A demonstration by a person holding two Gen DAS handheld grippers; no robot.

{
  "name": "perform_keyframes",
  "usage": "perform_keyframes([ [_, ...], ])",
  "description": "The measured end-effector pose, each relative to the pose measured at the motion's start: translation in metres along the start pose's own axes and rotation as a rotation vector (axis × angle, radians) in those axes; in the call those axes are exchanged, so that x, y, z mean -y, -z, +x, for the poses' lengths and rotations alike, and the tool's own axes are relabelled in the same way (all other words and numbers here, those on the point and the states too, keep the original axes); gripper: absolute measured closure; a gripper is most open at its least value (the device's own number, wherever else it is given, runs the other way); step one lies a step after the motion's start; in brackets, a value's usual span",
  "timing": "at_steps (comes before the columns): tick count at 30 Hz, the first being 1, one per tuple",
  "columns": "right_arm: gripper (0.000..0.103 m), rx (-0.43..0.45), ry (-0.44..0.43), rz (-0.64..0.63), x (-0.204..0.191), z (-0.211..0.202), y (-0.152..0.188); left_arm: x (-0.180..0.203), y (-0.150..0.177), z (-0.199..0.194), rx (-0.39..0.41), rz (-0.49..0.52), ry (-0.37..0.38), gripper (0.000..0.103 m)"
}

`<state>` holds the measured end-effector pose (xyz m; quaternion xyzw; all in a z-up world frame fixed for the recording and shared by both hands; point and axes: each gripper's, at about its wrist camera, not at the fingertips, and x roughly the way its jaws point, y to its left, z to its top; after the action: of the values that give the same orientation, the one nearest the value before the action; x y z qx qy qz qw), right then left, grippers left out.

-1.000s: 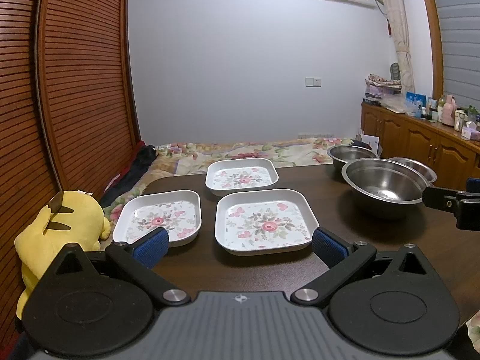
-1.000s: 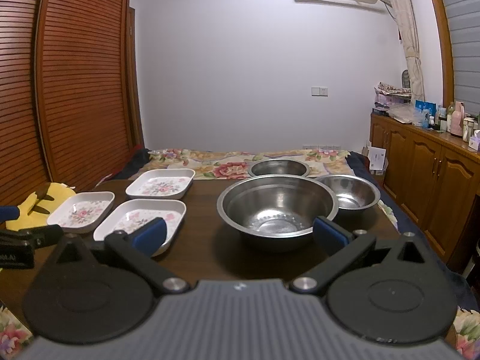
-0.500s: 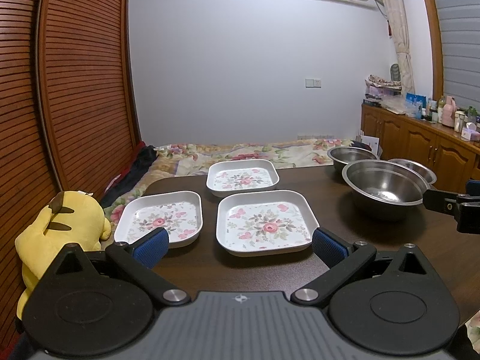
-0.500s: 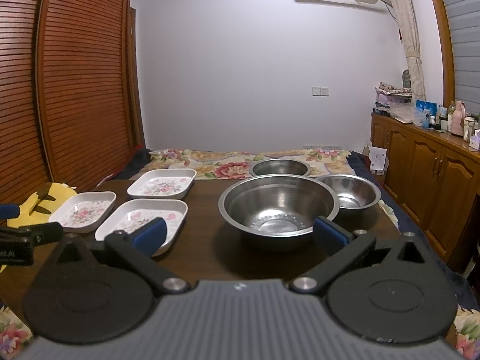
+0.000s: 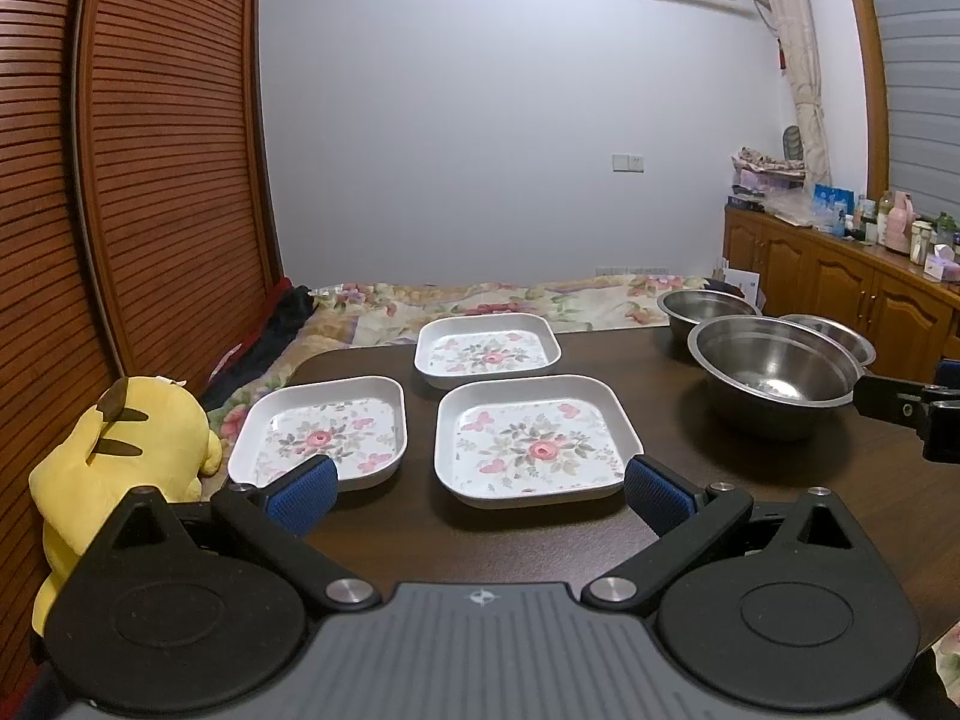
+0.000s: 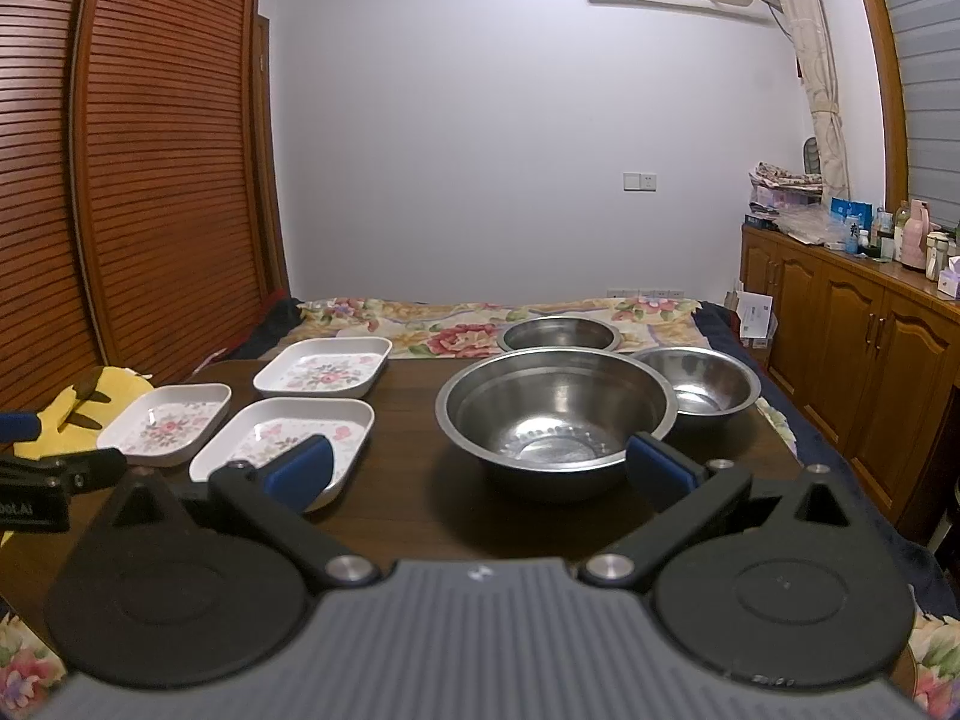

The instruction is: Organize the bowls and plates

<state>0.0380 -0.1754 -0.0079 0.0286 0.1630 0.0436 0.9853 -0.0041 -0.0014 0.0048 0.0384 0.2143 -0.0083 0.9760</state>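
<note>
Left gripper is spread wide with nothing in it, hovering low over the near edge of the dark tabletop, blue pads flanking the nearest floral plate. That plate is squarish with rounded corners, lying flat, face up, nothing on it. Just beside it to the left sits a second floral plate, and a third floral plate is behind them, closer to the bed. All three are apart from each other, none stacked.

Right gripper is also wide and holding nothing, lined up on the big steel bowl, which stands upright, open side up, nothing inside. A medium steel bowl is just beside it on the right, and a small steel bowl sits behind at the far edge. Both look bare inside too, though I can't see the small one's bottom.

Yellow plush toy sits off the tabletop's left side.
</note>
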Motion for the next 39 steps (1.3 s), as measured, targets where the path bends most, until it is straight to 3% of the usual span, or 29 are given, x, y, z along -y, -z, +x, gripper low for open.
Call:
perform_keyframes([
  [21, 0.000, -0.010, -0.008, -0.002, -0.002, 0.001, 0.004, -0.001, 0.005, 0.009, -0.019, -0.002, 0.008, 0.000],
  [39, 0.000, -0.061, -0.071, -0.046, -0.018, 0.027, 0.015, -0.013, 0.018, 0.036, -0.122, -0.021, 0.049, 0.000],
])
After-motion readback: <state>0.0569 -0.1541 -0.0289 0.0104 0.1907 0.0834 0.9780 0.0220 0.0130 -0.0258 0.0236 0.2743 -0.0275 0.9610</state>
